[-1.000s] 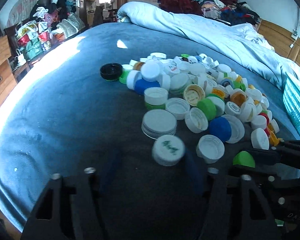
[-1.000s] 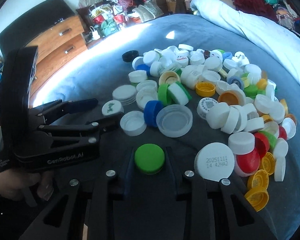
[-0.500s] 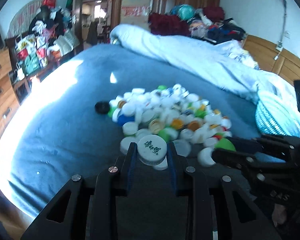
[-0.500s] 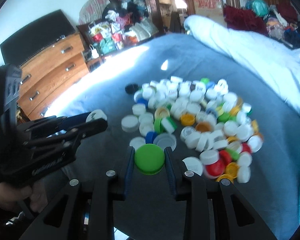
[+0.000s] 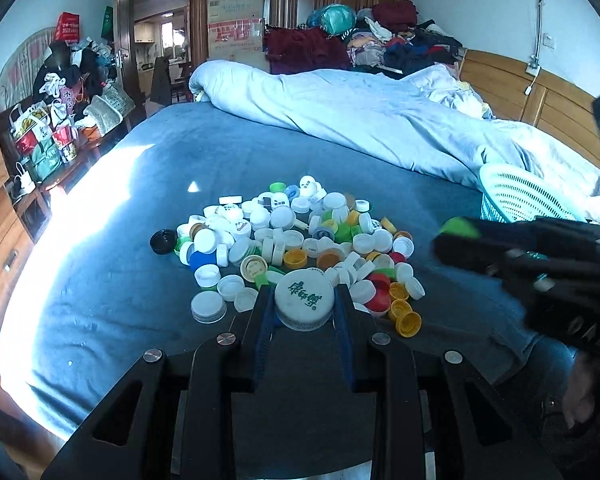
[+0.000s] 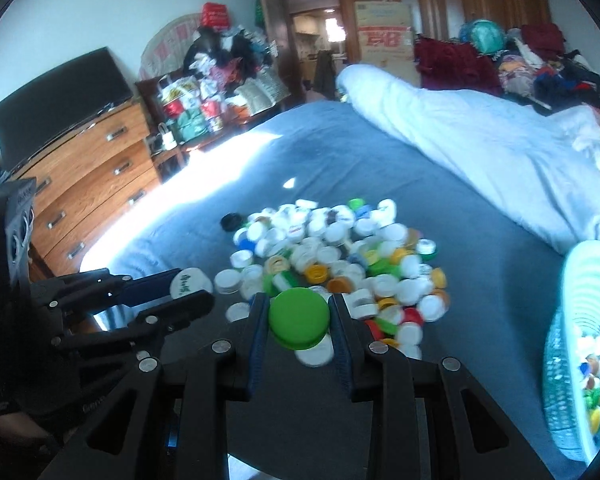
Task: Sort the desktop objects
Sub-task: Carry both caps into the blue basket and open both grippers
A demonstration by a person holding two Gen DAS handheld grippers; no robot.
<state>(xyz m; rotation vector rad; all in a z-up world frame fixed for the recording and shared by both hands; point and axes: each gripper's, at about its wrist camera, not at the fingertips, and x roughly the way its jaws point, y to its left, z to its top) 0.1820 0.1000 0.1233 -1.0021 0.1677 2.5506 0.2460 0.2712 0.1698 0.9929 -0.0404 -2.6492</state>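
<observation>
Both claws risen, white cap (image 5: 305, 305) face-up

Hard sunlight blows out the left edge of the bed (image 5: 112, 208) (pure white glare), leaving the foreground dim. Fisheye bending darkens the corners. The right wrist view is motion-blurred.

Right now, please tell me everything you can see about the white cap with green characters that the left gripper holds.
The white cap is round, plastic-looking, with green printed characters on its flat top and a ribbed side wall. It is pinched at its sides between the blue pads of the left gripper, top facing the camera, slightly tilted, lifted above the pile of caps on the blue bedcover. In the right wrist view it shows at the left gripper's tip. Nothing else touches it.
</observation>
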